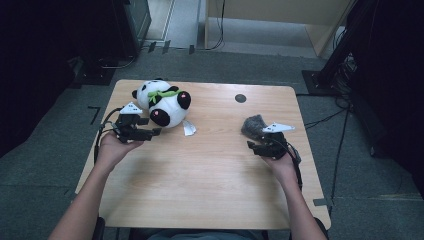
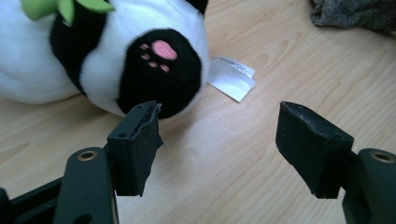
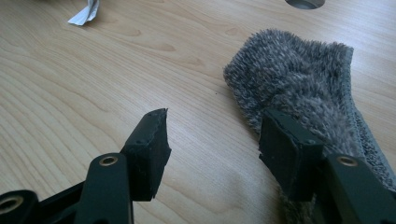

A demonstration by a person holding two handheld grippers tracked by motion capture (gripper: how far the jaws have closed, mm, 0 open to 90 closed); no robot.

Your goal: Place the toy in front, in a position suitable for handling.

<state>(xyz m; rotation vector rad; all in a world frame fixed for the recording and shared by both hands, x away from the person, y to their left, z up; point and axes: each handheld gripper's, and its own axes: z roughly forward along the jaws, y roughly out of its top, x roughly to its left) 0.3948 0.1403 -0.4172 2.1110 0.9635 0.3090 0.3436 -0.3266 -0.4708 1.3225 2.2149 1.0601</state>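
High view – plush panda (image 1: 164, 101) lying crosswise, paws toward left gripper (image 1: 150, 133)

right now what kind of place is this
Probably a lab or data-recording workspace: a bare wooden table on grey carpet, dark equipment stands with floor cables around it, and a test panda plush.

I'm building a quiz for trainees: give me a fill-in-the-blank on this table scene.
1. The left gripper has its jaws ____, beside the black-and-white plush panda.
2. The right gripper sits by the fuzzy ____ cloth.
3. The white paper tag lies on the light ____ table.

Missing words: open; grey; wooden
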